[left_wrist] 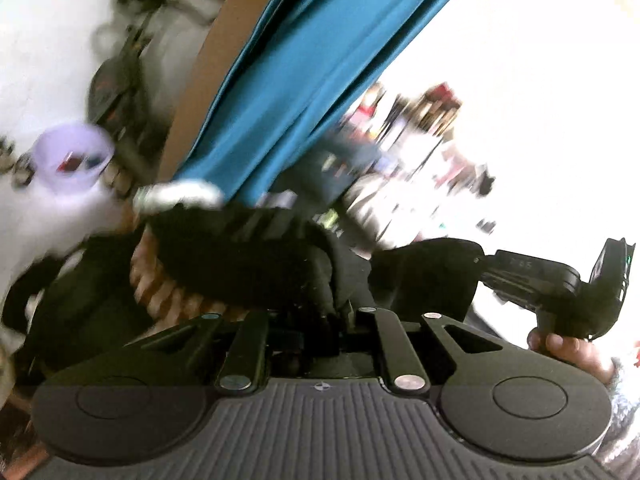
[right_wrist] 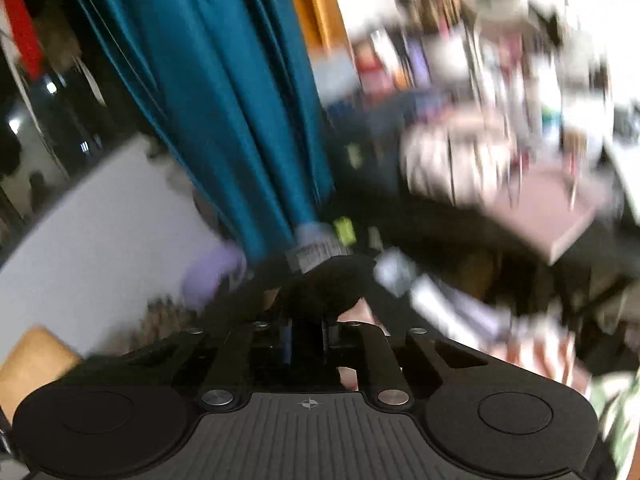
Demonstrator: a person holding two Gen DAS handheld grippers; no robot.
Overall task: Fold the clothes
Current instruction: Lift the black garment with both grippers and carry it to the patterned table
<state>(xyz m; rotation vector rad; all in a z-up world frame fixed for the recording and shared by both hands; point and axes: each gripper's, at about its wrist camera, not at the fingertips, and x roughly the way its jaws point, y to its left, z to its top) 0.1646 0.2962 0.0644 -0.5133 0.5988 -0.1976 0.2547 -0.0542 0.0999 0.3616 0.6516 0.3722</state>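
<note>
Left fingers: my left gripper (left_wrist: pixel 320 304) is almost closed, and black cloth (left_wrist: pixel 256 252) is bunched between the fingers; I hold it there.
Right fingers: my right gripper (right_wrist: pixel 308 320) is also narrow, with a dark fold of the same kind of cloth (right_wrist: pixel 320 280) pinched at the tips. The picture is blurred, so I cannot tell how much cloth is inside.
Garment: black, with a white label or trim (left_wrist: pixel 180 196) near its top edge; it hangs in front of both cameras.
Other hand in left view: the right gripper (left_wrist: pixel 560 280) shows at the right side, with a hand (left_wrist: pixel 568 352) under it.
Background: a blue curtain (right_wrist: pixel 224 100) hangs behind the cloth; a pale purple cup (left_wrist: pixel 72 156) stands at the left; a white surface (right_wrist: pixel 100 232) is below the curtain.
Sharpness: both views are smeared.
</note>
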